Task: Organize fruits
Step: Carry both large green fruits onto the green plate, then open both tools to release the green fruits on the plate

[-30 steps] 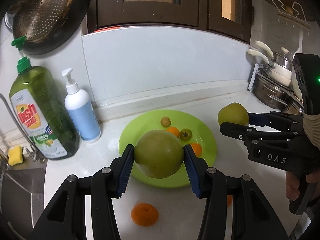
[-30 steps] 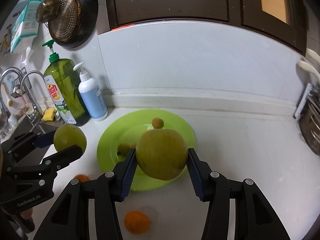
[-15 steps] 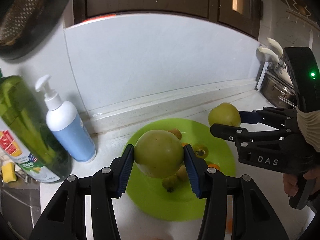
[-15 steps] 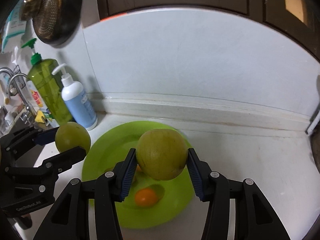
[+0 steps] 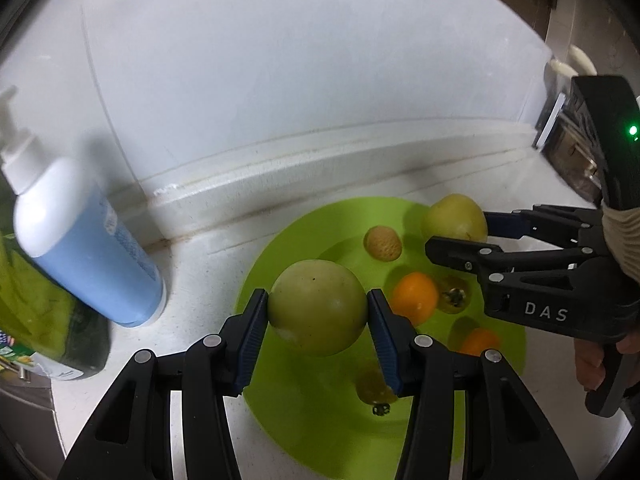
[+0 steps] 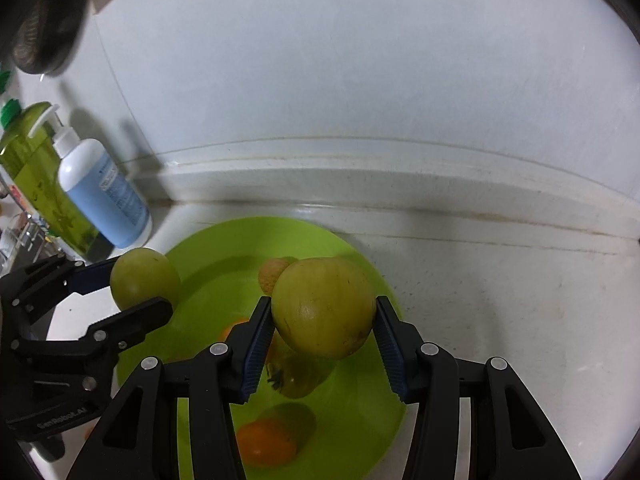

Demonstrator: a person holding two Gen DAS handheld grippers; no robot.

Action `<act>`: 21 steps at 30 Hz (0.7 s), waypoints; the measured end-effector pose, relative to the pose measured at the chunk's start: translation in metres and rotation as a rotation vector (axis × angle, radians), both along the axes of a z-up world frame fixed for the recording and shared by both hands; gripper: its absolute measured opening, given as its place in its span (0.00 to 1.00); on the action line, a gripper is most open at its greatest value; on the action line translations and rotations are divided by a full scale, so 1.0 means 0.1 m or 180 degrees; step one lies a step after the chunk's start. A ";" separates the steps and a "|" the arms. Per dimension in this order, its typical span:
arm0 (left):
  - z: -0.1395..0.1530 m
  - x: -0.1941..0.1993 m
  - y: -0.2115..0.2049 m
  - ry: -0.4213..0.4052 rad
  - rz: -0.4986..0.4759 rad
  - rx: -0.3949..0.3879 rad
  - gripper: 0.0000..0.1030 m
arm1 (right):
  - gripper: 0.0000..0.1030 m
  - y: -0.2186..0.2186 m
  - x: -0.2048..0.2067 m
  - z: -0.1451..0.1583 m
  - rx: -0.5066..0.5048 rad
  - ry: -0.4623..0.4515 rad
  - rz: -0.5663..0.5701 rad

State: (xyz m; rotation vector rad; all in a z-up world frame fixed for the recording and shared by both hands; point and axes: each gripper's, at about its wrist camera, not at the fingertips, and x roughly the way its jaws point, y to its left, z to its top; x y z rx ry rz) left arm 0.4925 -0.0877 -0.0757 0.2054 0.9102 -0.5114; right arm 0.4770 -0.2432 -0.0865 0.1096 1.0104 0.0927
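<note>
Ideally, with 2 black grippers (image 5: 318,312) (image 6: 322,320) each clamped on a round green fruit (image 5: 318,306) (image 6: 323,306), both needed lowering onto bare spots of the lime-green plastic plate (image 5: 280,408).

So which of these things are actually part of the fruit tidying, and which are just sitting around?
Part of the job:
- left gripper, holding a green fruit
- right gripper, holding a second green fruit
- green plate
- orange fruit and the other small fruits on the plate

Just sitting around:
- blue pump bottle
- green dish soap bottle
</note>
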 end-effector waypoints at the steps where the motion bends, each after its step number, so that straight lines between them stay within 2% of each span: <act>1: -0.03 0.01 -0.02 0.0024 -0.0009 0.0013 0.48 | 0.49 0.00 0.01 -0.01 -0.0013 0.0002 0.0007; 21: -0.17 0.07 -0.12 0.0204 -0.0029 0.0078 0.49 | 0.51 0.05 0.08 -0.06 0.0002 0.0096 0.0038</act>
